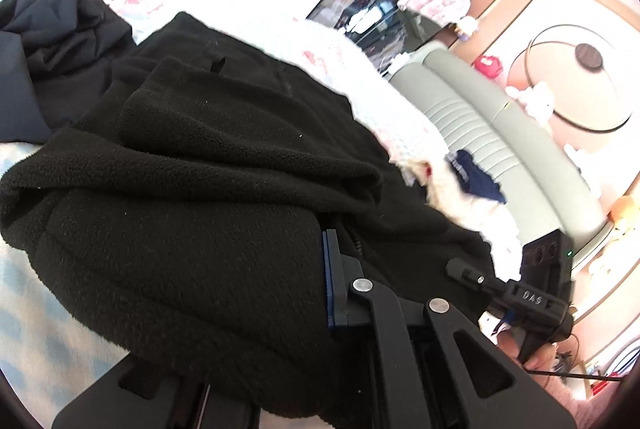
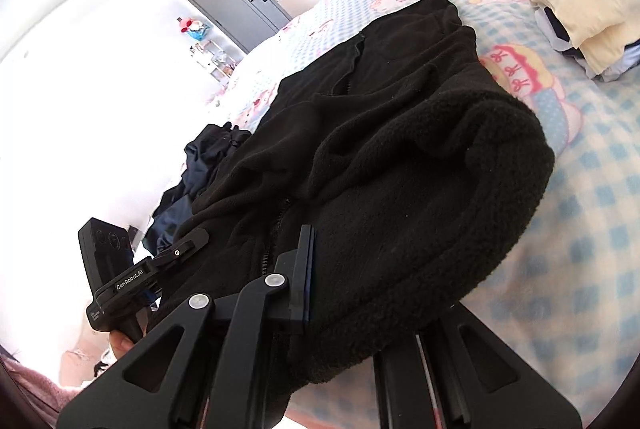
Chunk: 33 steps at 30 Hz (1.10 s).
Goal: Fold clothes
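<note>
Both tongs, your left tongs (image 1: 326,281) and right tongs (image 2: 308,269), are clamped tight on the black fleece jacket (image 1: 192,165), pointing slightly downward; it drapes ahead of them over the checked bed (image 2: 592,213).

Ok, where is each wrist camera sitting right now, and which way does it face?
Left wrist: on the left gripper, facing the black fleece jacket and grey padded headboard; the right gripper shows.
Right wrist: on the right gripper, facing the jacket and blue checked blanket; the left gripper shows.
Shared: the jacket, clamped by both.
</note>
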Motion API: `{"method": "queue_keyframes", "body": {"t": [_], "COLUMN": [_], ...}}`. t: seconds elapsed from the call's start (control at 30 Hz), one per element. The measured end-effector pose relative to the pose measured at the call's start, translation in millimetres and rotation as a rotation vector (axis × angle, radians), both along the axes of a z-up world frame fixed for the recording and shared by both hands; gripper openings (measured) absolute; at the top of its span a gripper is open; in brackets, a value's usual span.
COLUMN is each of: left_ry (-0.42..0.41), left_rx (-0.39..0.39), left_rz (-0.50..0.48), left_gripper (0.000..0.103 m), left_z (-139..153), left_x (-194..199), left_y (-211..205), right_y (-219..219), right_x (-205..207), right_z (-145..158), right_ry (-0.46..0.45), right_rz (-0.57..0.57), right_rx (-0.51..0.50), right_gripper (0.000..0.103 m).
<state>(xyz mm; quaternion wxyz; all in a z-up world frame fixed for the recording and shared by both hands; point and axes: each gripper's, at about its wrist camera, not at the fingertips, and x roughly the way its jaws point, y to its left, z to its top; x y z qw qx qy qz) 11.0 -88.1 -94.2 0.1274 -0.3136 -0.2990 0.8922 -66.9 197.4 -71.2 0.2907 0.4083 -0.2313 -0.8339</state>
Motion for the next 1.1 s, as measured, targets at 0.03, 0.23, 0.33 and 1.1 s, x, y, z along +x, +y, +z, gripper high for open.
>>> {"method": "queue_keyframes", "body": {"t": [0.03, 0.23, 0.33, 1.1], "left_ry": [0.006, 0.021, -0.013, -0.181], "left_rx": [-0.006, -0.042, -0.038, -0.014], "left_rz": [-0.002, -0.036, -0.05, -0.152], "left_gripper": [0.006, 0.006, 0.006, 0.057], "left_z": [4, 26, 26, 20], "left_x": [4, 35, 56, -209], "left_y": [3, 15, 17, -51], "right_y": [2, 12, 19, 23], "right_x": [6, 39, 61, -111], "right_z": [3, 26, 35, 48], "right_ry": [0.005, 0.039, 0.035, -0.008], "right_rz": [0.004, 0.034, 0.051, -0.058], "right_rx": [-0.004, -0.032, -0.026, 0.105], "right_gripper": [0.006, 0.006, 0.006, 0.023]}}
